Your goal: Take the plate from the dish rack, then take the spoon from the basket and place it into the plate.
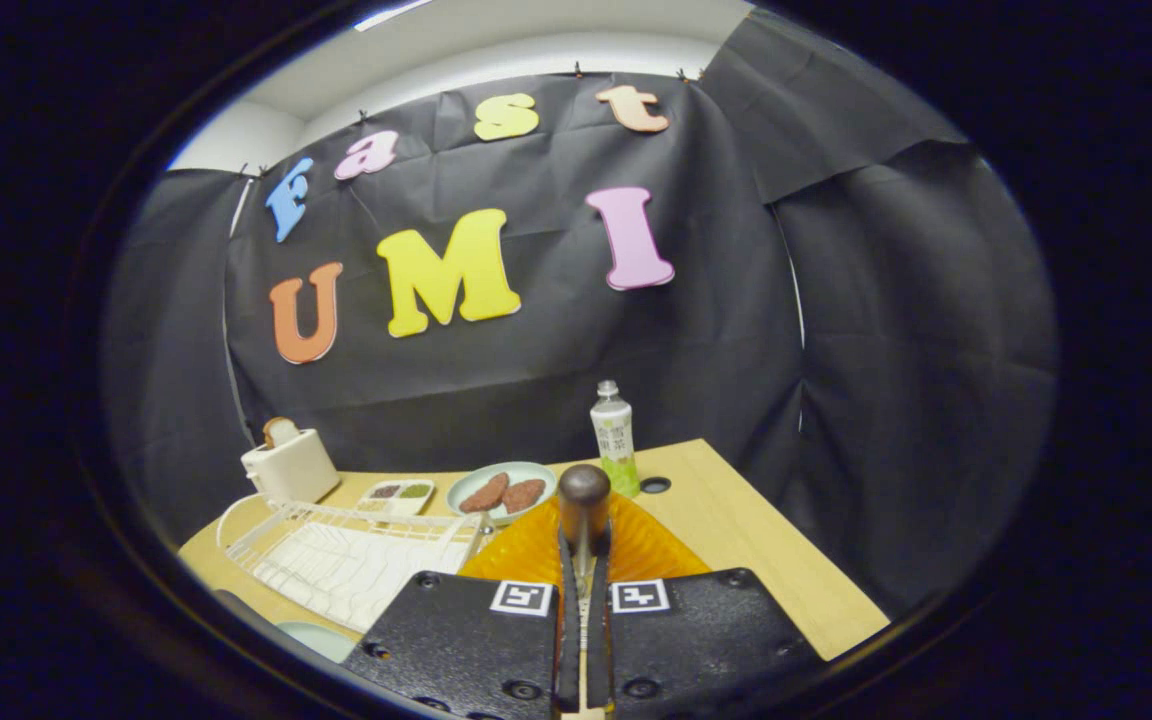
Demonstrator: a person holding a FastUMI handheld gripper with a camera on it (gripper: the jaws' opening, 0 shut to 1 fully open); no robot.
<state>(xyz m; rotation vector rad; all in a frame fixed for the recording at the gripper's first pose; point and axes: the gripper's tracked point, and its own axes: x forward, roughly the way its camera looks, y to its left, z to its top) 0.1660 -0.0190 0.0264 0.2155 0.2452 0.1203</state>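
With the two black fingers (546,640) drawn close together, the gripper (583,560) is pinching the spoon (584,505) by its handle, and the dark rounded end stands straight up at twelve o'clock from the fingertips. Both fingers press on the thin shaft, so the hold looks firm enough. Directly beneath and just beyond the fingers sits the orange basket (636,545), its ribbed wall fanning out to either side of the spoon.

Over at ten o'clock from the fingers lies the white dish rack (336,550) on the wooden table (736,530). Down at eight o'clock, a pale curved edge peeks in beside the rack; that could be the plate (321,640), though too little shows to be sure. Further off at eleven o'clock there's a pale green dish (501,488) carrying two brown patties, a small tray (398,492) beside it, and a toaster (288,465) behind. A green-labelled bottle (614,437) stands at one o'clock.

How will this spoon handle? Light and stiff, I'd judge, but slim and probably smooth, so it can swivel or slide between the pads. A grip on the middle of the handle, as it seems to have now, keeps the weight balanced. Lower it gently; hard on hard will clatter.
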